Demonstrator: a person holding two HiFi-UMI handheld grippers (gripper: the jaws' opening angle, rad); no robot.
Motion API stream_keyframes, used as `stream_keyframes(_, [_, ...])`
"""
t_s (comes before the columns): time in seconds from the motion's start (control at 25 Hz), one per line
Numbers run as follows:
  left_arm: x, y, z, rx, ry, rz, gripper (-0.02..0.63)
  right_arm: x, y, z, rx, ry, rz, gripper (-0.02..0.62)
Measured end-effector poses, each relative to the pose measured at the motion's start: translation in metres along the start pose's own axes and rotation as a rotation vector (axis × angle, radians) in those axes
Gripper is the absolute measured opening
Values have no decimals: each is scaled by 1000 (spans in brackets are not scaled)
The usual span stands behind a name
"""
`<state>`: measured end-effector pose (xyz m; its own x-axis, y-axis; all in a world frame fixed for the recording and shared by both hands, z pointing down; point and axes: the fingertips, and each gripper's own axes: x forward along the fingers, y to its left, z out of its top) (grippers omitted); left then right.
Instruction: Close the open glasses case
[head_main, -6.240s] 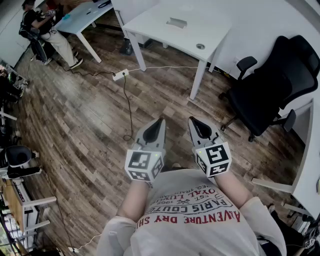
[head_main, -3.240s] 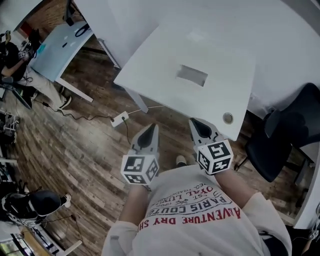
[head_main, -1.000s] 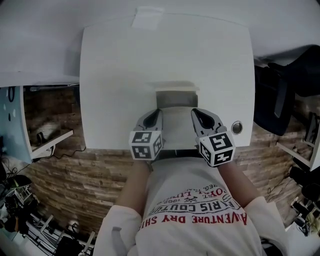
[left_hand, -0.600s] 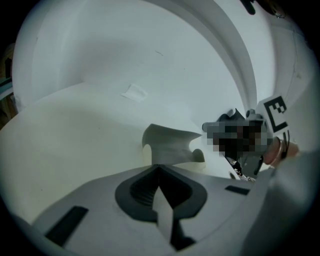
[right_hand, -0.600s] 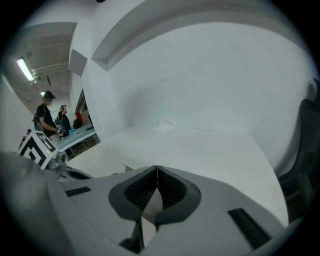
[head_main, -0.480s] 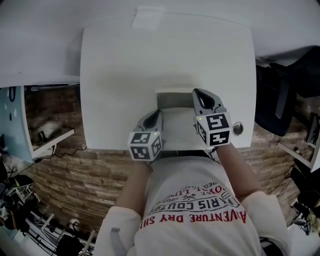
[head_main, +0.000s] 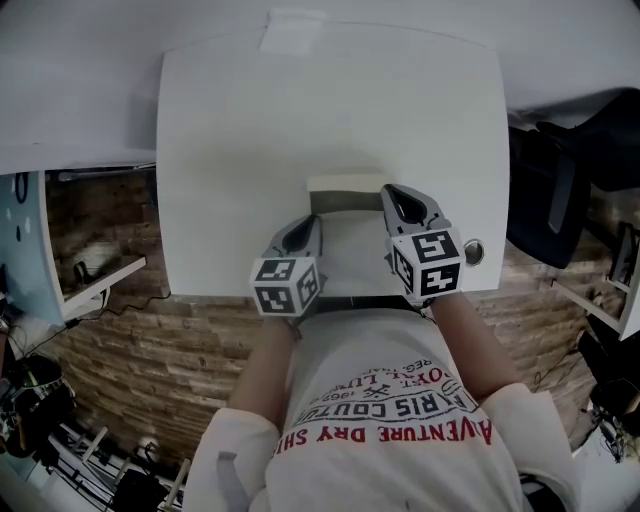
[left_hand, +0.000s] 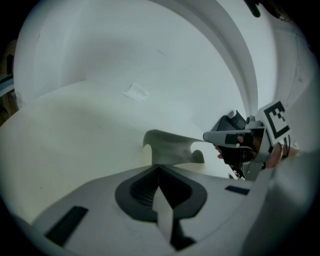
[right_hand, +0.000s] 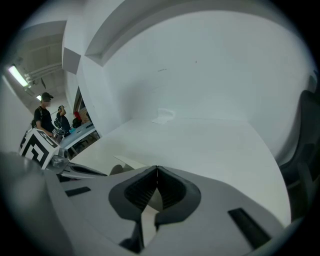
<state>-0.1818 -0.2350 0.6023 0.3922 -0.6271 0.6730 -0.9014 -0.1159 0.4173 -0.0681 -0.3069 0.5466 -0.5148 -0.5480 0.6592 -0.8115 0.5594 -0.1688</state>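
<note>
Open glasses case sits on the white counter, lid upright. Left gripper is just near-left of the case, right gripper at its right end. Both sets of jaws are pressed together and empty. Likely best: tip the lid down from its top edge and brace the base against sliding.

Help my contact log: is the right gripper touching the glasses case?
Cannot tell. In the head view the right gripper overlaps the right end of the glasses case; no view shows contact or a gap.
</note>
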Motion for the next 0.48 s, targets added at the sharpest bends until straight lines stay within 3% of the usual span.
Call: stream_keyframes(0.48, [-1, 0, 0, 17, 12, -9, 8, -9, 10, -32, 90, 87, 16, 12])
